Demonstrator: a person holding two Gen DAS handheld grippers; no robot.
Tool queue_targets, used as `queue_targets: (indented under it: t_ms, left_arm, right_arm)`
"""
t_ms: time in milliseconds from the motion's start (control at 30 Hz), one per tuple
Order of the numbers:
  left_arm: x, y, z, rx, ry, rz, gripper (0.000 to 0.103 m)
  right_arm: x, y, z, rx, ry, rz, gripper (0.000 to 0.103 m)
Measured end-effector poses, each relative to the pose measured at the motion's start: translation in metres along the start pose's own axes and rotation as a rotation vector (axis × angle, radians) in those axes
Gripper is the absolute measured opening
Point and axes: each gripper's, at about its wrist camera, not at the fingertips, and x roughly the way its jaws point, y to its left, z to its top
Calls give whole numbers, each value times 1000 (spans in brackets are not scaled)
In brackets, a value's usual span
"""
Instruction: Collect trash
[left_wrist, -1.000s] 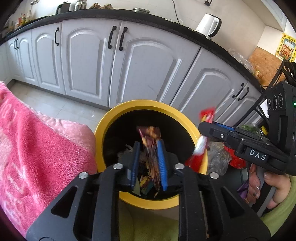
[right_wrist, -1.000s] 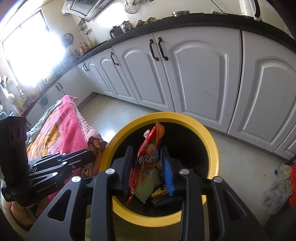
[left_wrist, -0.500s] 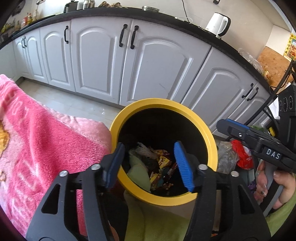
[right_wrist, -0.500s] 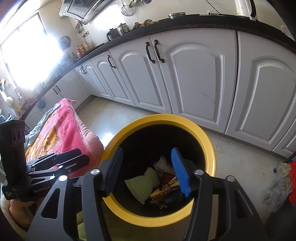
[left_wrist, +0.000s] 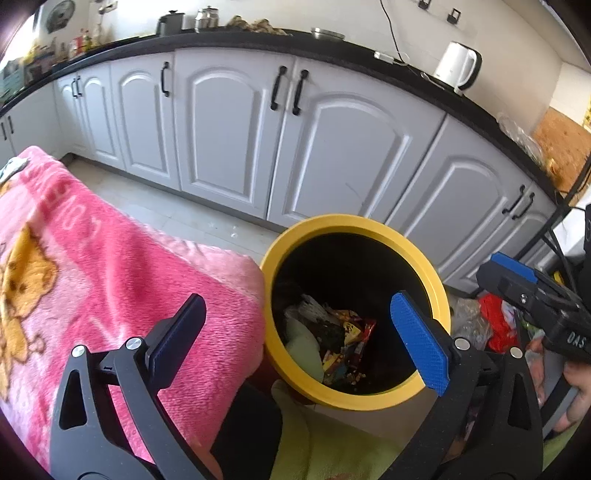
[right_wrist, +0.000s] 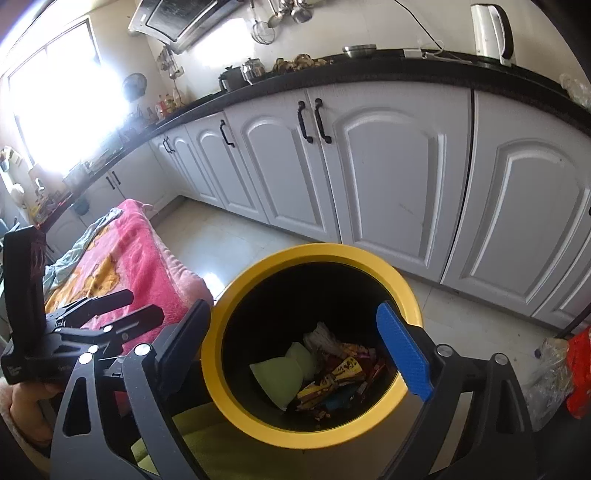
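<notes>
**Both claws spread wide over the bin**

We hold the left claw (left_wrist: 299, 332) wide open and empty, its blue pads far apart, one over the pink blanket (left_wrist: 92, 266) and the other over the inside of the bin (left_wrist: 354, 221). Our right claw (right_wrist: 295, 343) is just as wide open and holds nothing; the bin's yellow rim (right_wrist: 317, 251) sits between its two fingers.

The trash (left_wrist: 343, 343) lies at the bottom of the black bin: crumpled wrappers in red, yellow and dark colours, a whitish crinkled piece, and a pale green piece against the near-left wall. From the right wrist we see the same heap (right_wrist: 332, 369), the green piece (right_wrist: 277, 376) to the left of the wrappers.

In the left view we see our right claw from the side (left_wrist: 532, 299), beyond the bin's right edge, with a red bag (left_wrist: 496, 321) and a clear plastic bag on the floor behind it. In the right view our left claw (right_wrist: 110, 310) shows over the blanket, left of the bin.

The bin stands on the tiled floor just beside the blanket, in front of white cabinets (right_wrist: 388, 166). A white kettle (left_wrist: 456, 68) stands on the dark counter (left_wrist: 332, 40) above them.
</notes>
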Motion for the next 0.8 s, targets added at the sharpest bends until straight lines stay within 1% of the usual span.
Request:
queue_targets:
  t_ms: [333,367,400,800]
  left_arm:
    - [-29,15,-1,-34,-49,38,92]
    - [-31,16,-1,-35,-52,38,92]
    - [-34,18,-2,-37,-56,39,92]
    - [-67,24,-18,-23,-97,57,92]
  right_arm:
    - [-16,20,-4,-43,-26,-17,90]
    - [-17,22,-5,-45,-28,-19,92]
    - [-18,23,-6,-47,-33,-23,97]
    - [-38,44,-21,-82,-55,-49,97]
